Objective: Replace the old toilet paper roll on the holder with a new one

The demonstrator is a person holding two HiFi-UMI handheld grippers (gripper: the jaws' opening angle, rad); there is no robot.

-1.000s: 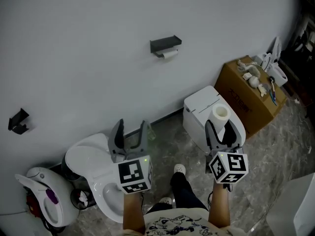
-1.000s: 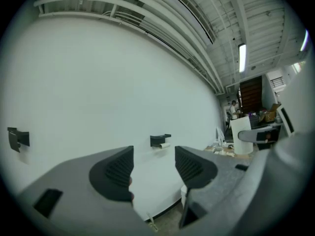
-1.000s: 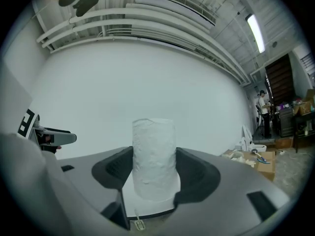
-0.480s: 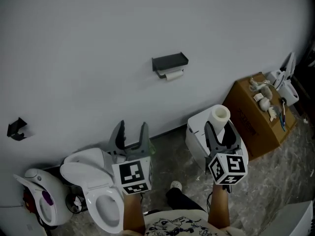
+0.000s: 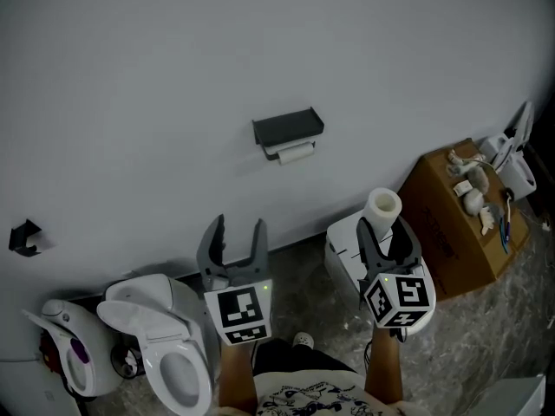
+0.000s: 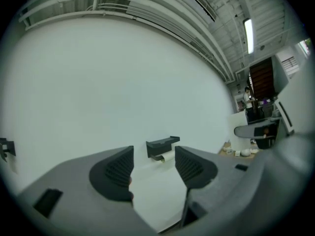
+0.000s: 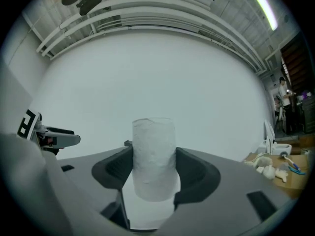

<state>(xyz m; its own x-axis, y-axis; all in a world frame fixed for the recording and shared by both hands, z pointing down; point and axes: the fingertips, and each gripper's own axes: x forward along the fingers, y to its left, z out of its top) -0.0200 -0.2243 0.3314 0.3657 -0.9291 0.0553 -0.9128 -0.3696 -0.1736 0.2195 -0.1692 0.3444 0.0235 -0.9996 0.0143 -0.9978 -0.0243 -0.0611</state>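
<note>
A dark holder [image 5: 288, 128] is fixed to the white wall, with a thin old roll [image 5: 295, 153] hanging under it. The left gripper view frames the holder [image 6: 162, 145] and the old roll [image 6: 168, 157] between its jaws, still far off. My left gripper [image 5: 236, 232] is open and holds nothing. My right gripper [image 5: 383, 232] is shut on a full white toilet paper roll [image 5: 382, 211], which stands upright between the jaws; the roll [image 7: 153, 157] fills the middle of the right gripper view.
A white toilet [image 5: 160, 345] stands low on the left. A white bin [image 5: 351, 241] sits behind the right gripper. A cardboard box [image 5: 455, 219] with small items on top stands at the right. A small black bracket [image 5: 24, 237] is on the wall far left.
The view has shifted closer to the wall and up: the holder now sits lower and nearer in the head view. Both grippers have risen slightly, the right one still holding the roll.
</note>
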